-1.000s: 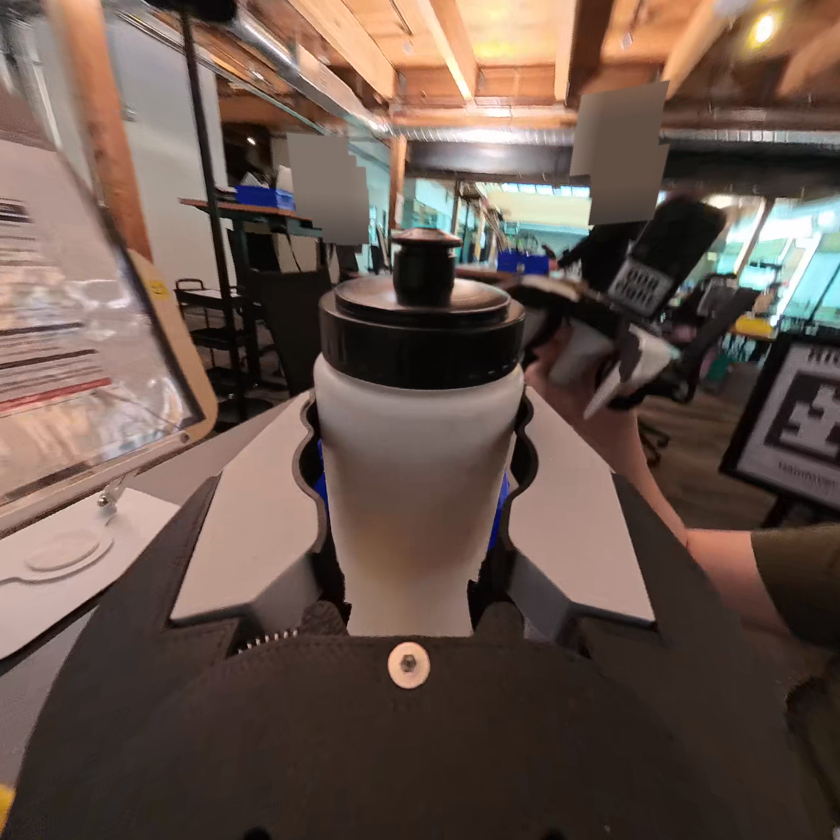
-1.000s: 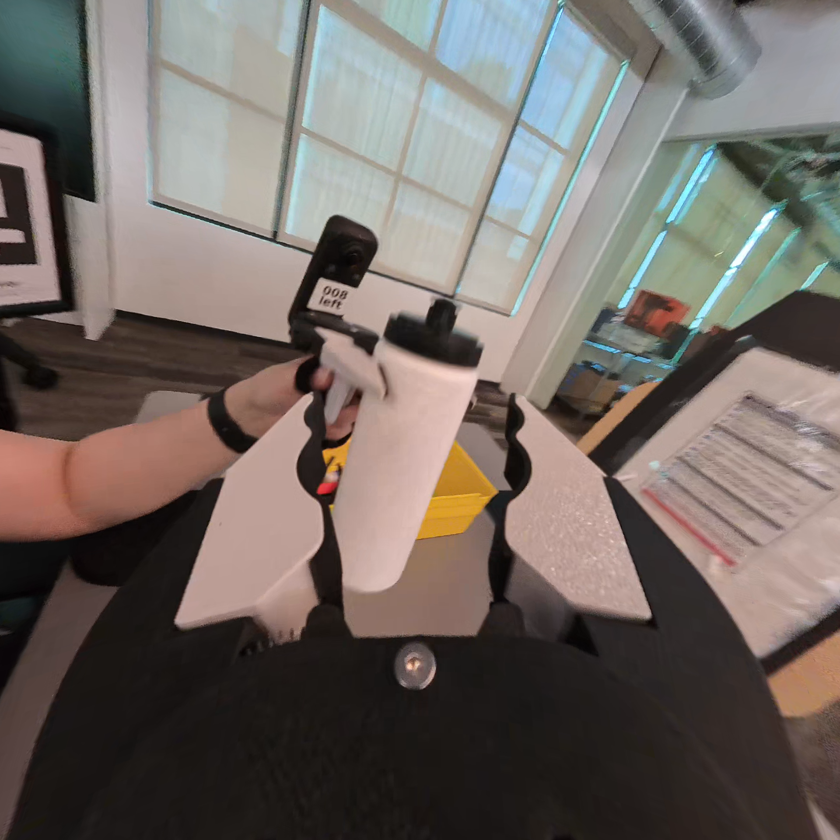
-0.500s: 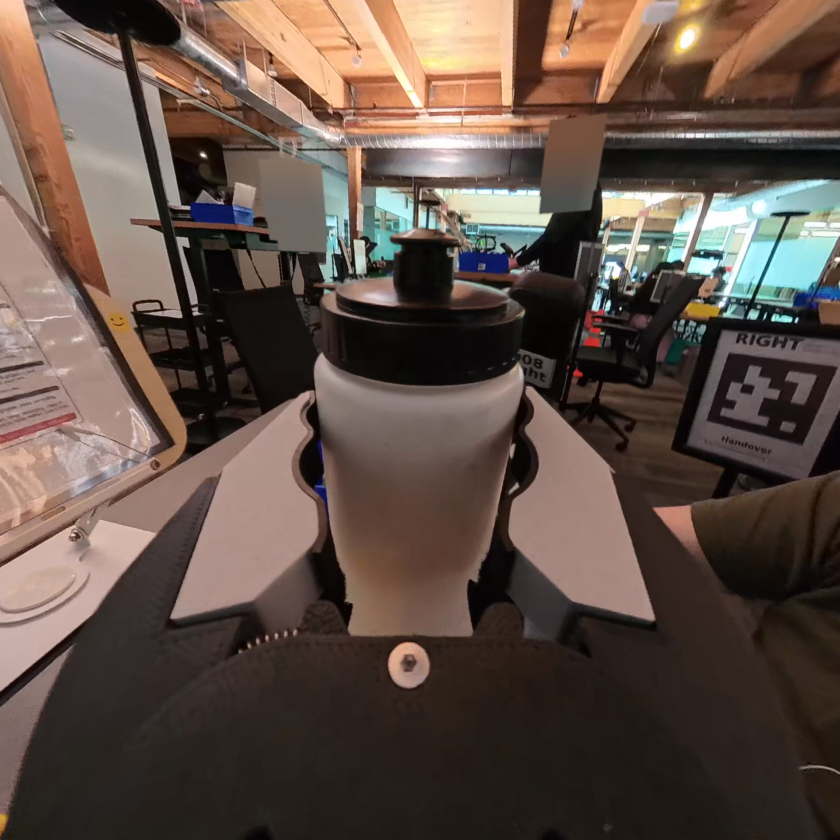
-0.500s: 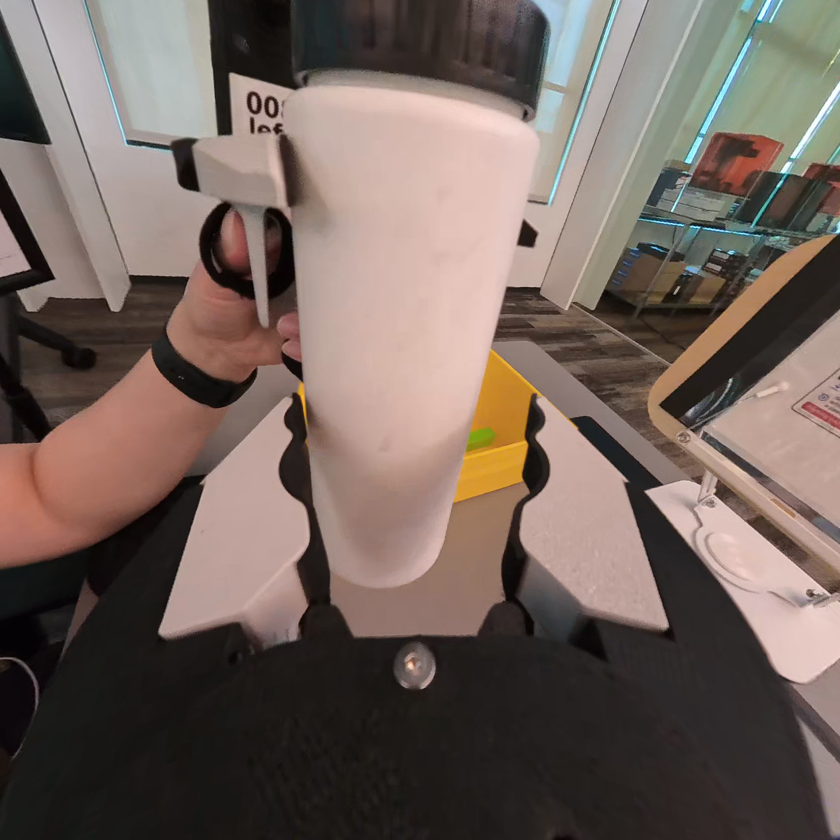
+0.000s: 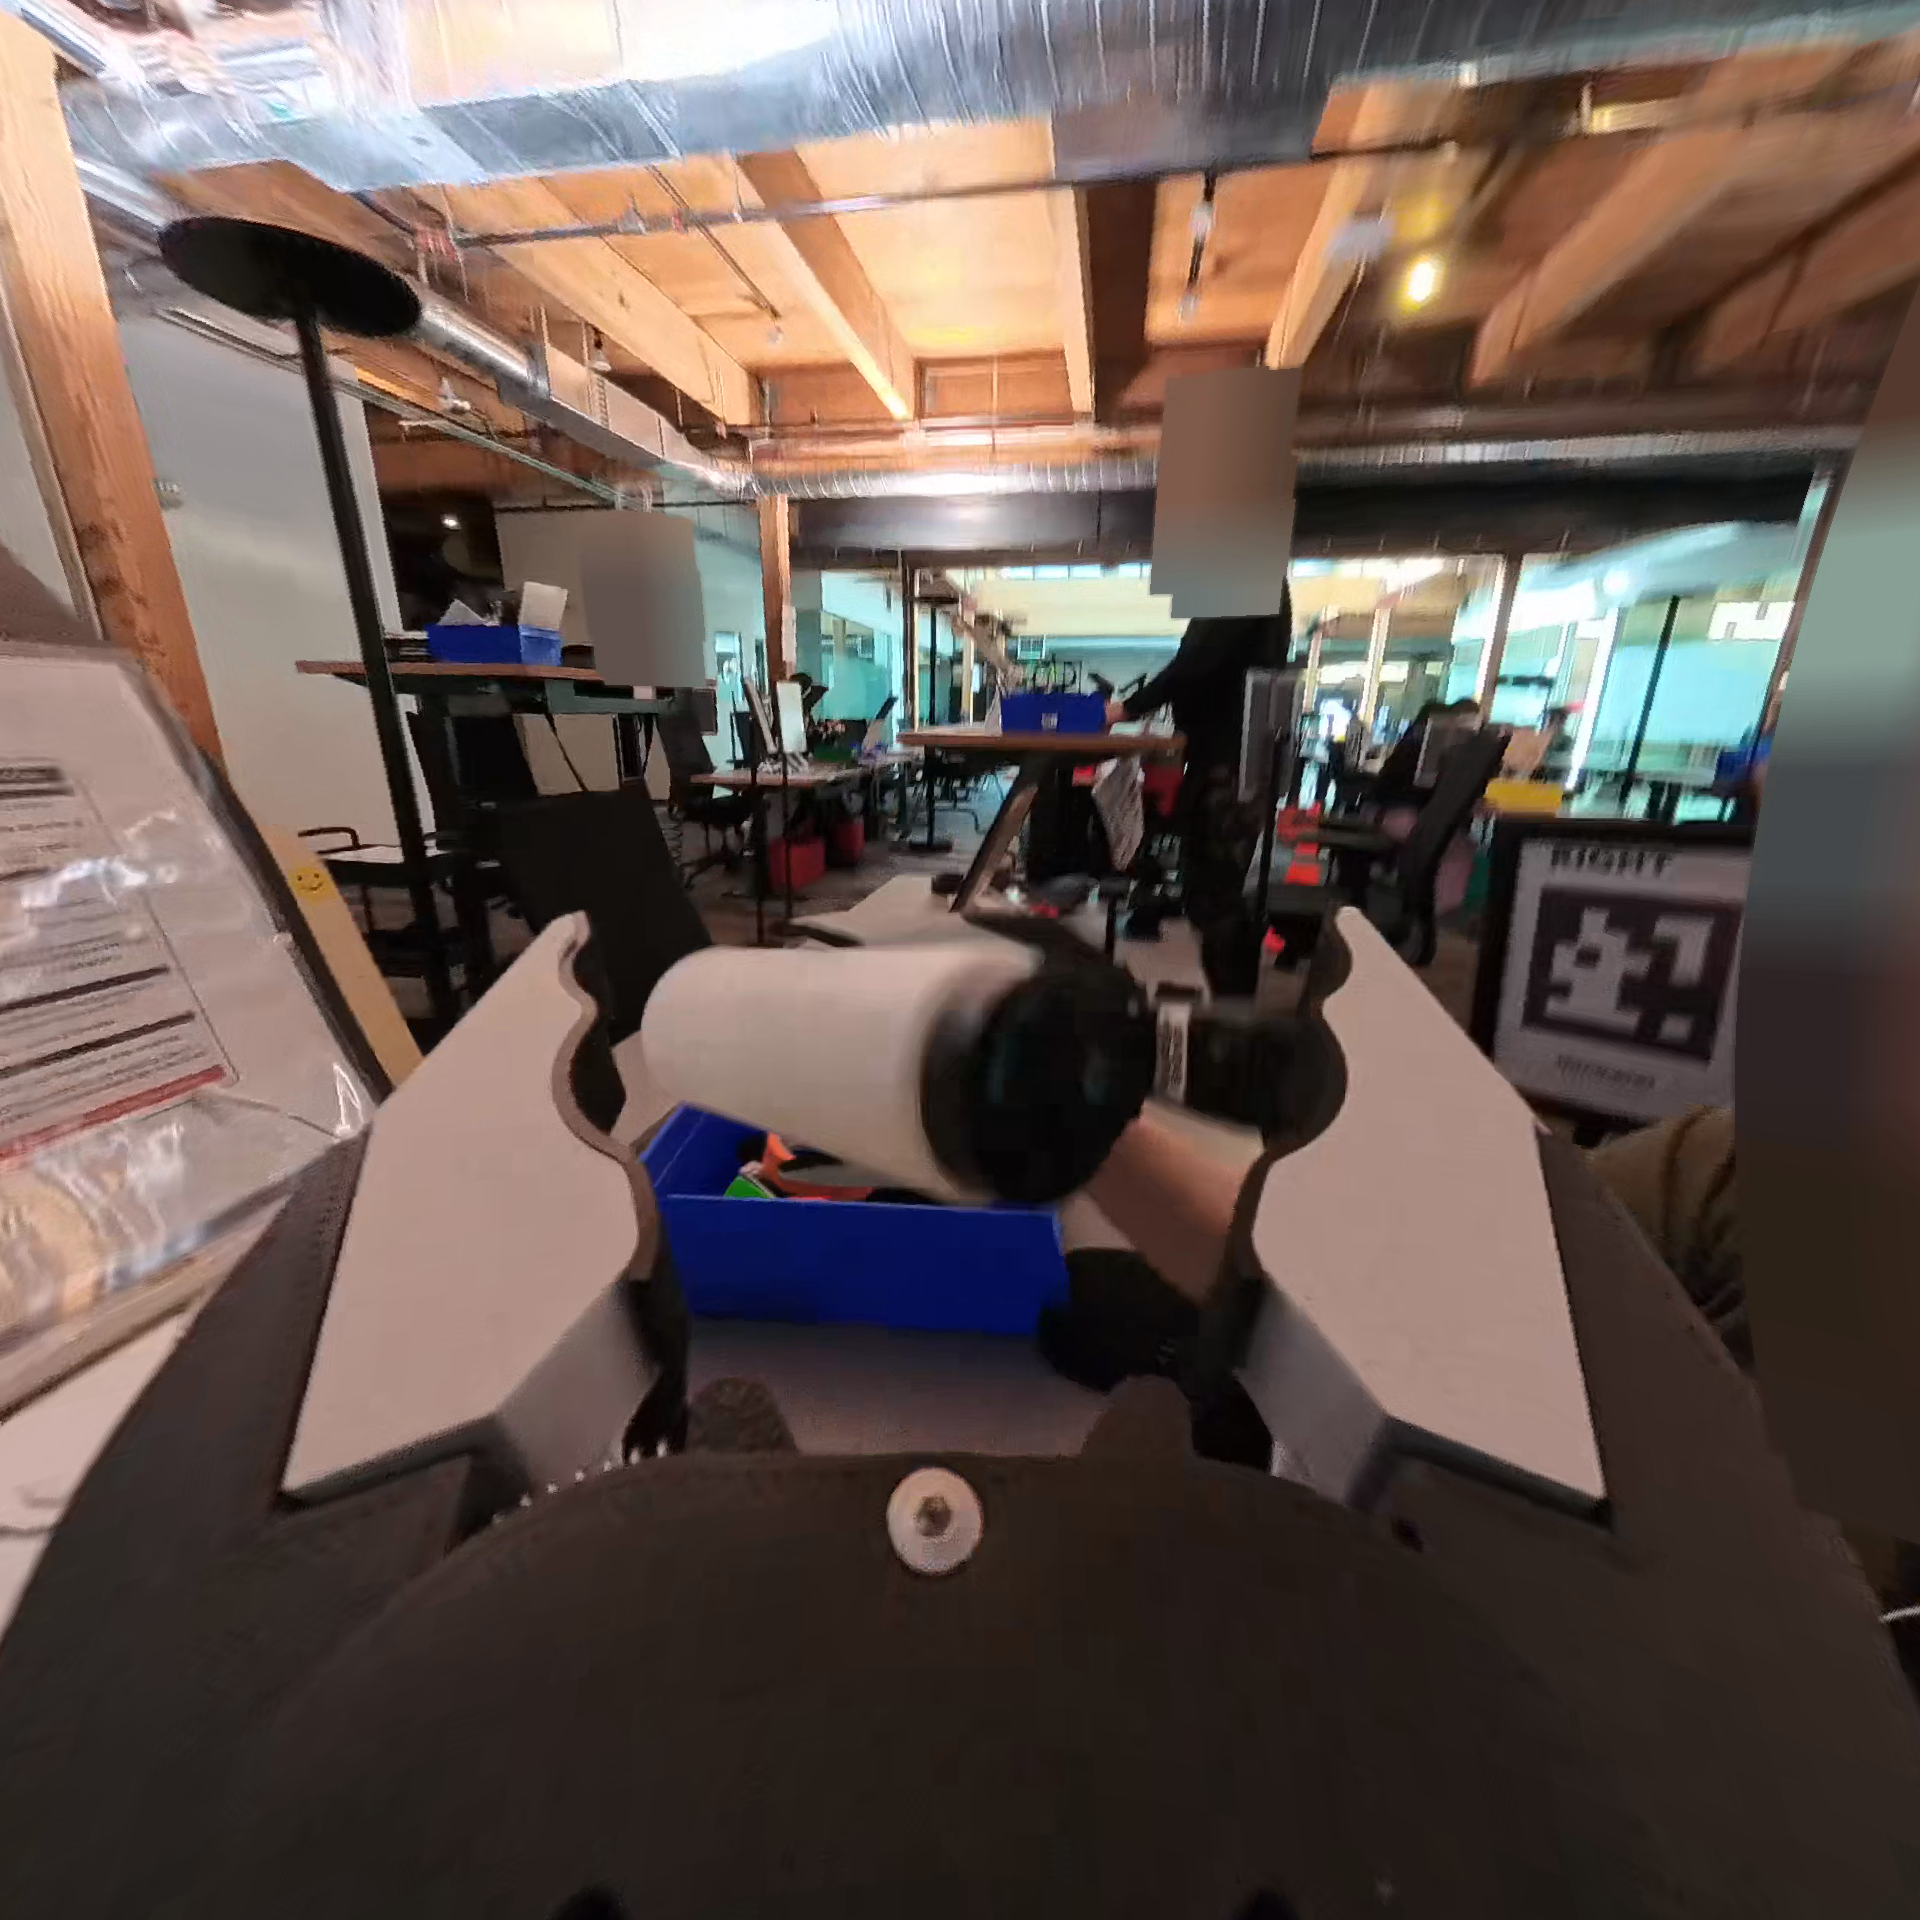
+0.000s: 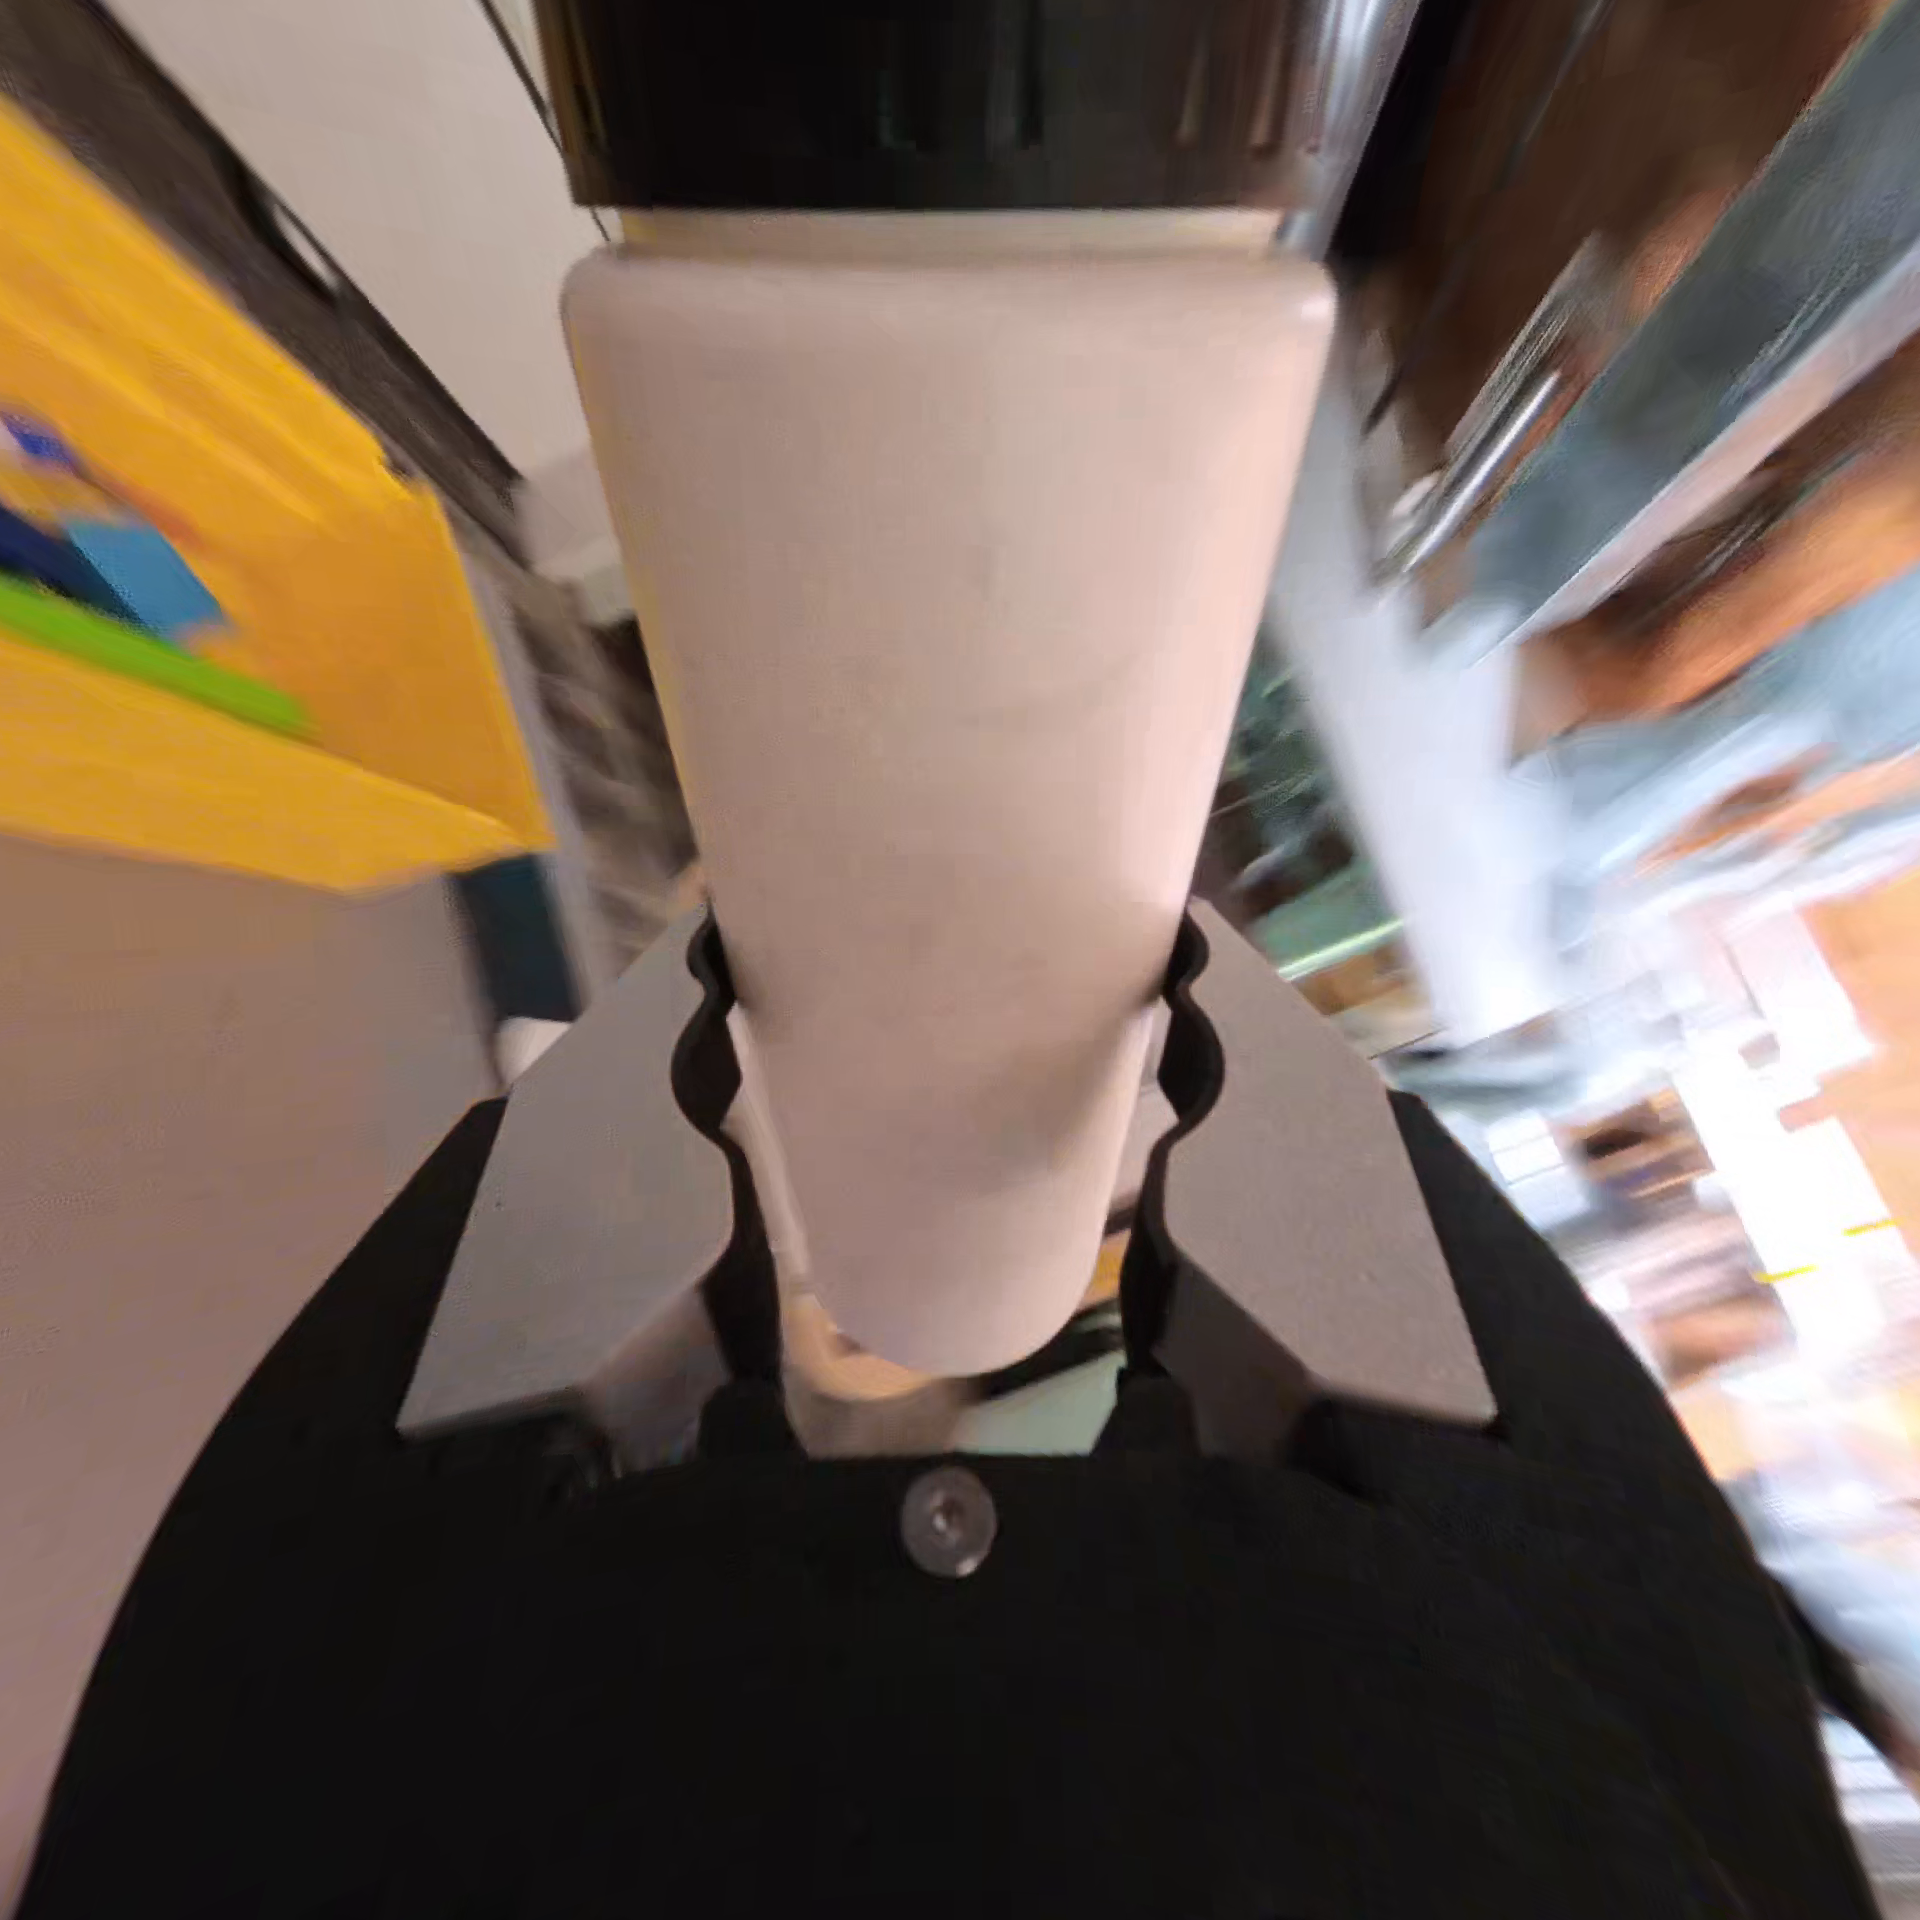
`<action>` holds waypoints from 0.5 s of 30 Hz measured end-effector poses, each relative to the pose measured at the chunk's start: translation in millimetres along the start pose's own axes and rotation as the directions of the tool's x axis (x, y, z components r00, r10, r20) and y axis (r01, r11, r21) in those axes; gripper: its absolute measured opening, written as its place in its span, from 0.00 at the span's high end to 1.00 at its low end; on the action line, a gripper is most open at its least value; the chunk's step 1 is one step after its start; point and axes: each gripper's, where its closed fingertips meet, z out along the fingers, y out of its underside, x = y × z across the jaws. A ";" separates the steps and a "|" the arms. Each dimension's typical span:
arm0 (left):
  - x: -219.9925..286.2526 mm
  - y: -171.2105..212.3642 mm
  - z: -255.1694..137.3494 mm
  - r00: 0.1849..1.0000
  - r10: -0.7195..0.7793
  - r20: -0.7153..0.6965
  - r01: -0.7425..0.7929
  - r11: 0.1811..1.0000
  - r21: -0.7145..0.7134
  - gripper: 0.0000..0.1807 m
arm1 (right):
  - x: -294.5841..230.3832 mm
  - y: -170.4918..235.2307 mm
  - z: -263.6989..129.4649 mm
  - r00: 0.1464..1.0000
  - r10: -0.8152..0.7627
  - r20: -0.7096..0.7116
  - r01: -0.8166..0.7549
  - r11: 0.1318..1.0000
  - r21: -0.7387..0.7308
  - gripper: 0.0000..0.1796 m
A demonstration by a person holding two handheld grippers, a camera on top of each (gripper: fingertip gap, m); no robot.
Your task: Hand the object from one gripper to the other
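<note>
The white bottle [image 5: 810, 1049] with a black cap [image 5: 1029, 1081] lies on its side in the air, above the blue bin [image 5: 852, 1257]. My left gripper [image 5: 951, 935] is open and empty, with the bottle a little beyond its fingertips. In the right wrist view my right gripper [image 6: 945, 935] is shut on the lower part of the bottle [image 6: 945, 675], and the cap [image 6: 935, 104] is at the top of the frame. The right gripper's black camera mount [image 5: 1247, 1060] shows just behind the cap in the left wrist view.
The blue bin holds several coloured items. A yellow bin [image 6: 208, 790] is blurred at left. A laminated sheet on a stand [image 5: 104, 987] is at left, a black-and-white marker sign [image 5: 1621, 977] at right. A person's forearm [image 5: 1164, 1184] reaches in from the right.
My left gripper has opened and let go of the bottle. My right gripper has shut on it and carried it away, turning it onto its side over the blue bin.
</note>
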 end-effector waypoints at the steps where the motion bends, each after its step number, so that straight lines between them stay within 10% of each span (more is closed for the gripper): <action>1: -4.6 -3.5 -7.8 0.999 -0.041 0.012 0.041 0.999 0.011 0.28 | -3.6 -2.2 -2.1 0.986 -0.162 -0.047 0.163 0.986 0.034 0.54; 15: -5.1 144.3 34.5 0.812 -0.583 -0.022 0.475 0.682 -0.556 0.27 | -18.7 -35.1 -20.3 0.694 -0.613 -0.378 0.696 0.705 0.133 0.54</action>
